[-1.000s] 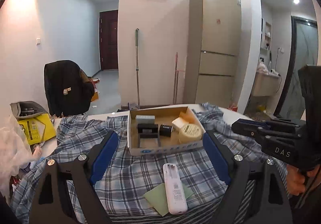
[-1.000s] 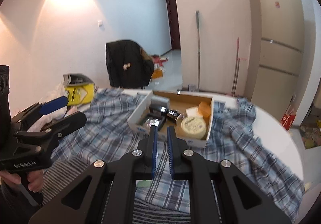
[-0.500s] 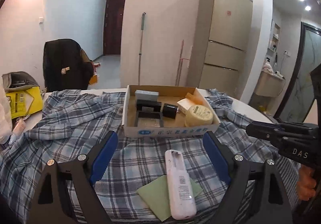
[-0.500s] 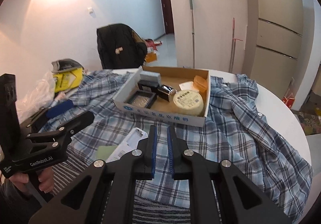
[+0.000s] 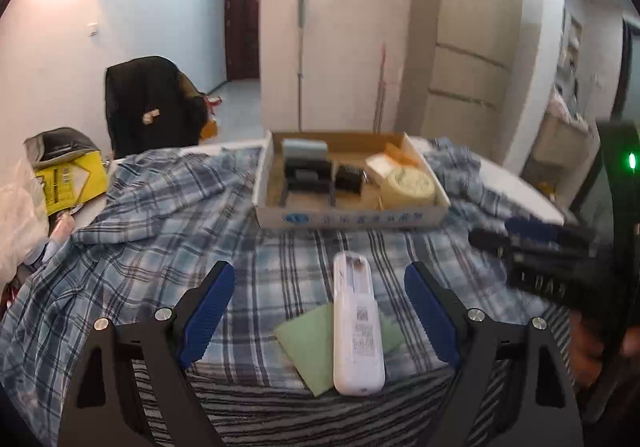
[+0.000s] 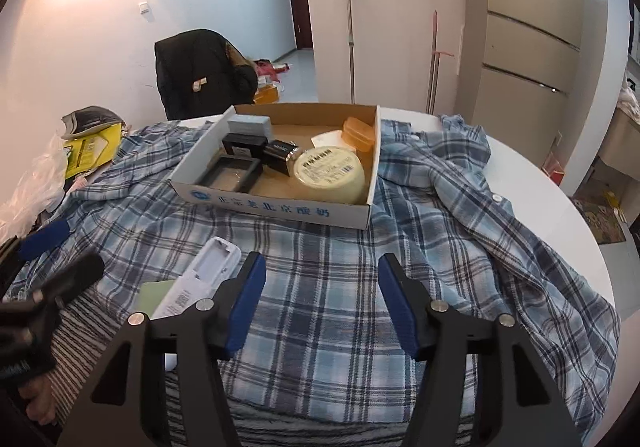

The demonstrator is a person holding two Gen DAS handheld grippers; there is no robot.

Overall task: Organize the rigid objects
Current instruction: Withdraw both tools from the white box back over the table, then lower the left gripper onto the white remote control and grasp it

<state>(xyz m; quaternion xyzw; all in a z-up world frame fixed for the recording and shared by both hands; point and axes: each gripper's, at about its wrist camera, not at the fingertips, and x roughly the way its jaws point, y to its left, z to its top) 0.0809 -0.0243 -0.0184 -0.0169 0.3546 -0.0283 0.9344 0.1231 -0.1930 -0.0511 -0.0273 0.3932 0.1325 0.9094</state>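
1. Inside the cardboard box [image 6: 362, 213], on the plaid shirt [image 6: 432, 207], we noted several things already stowed: a round yellow tub [image 6: 329, 171] at the near right, an orange container [image 6: 359, 133] behind it, a black tray [image 6: 234, 174] at the near left, a small black box [image 6: 279, 154] and a grey block [image 6: 249, 125] towards the back.
2. Near side of the box, outside it, we logged a white remote control [image 5: 357, 325] lying face down across a green card [image 5: 308, 343]. We judged these the pieces left to put away.
3. We saw the left gripper [image 5: 318, 317] with jaws wide apart, straddling the remote without touching it.
4. Right of the remote, we recorded the right gripper [image 6: 322, 305]; its jaws had just been opening, with only shirt between them.
5. Our judgement: the task was mostly done, with the remote not yet gripped and the box holding spare room.
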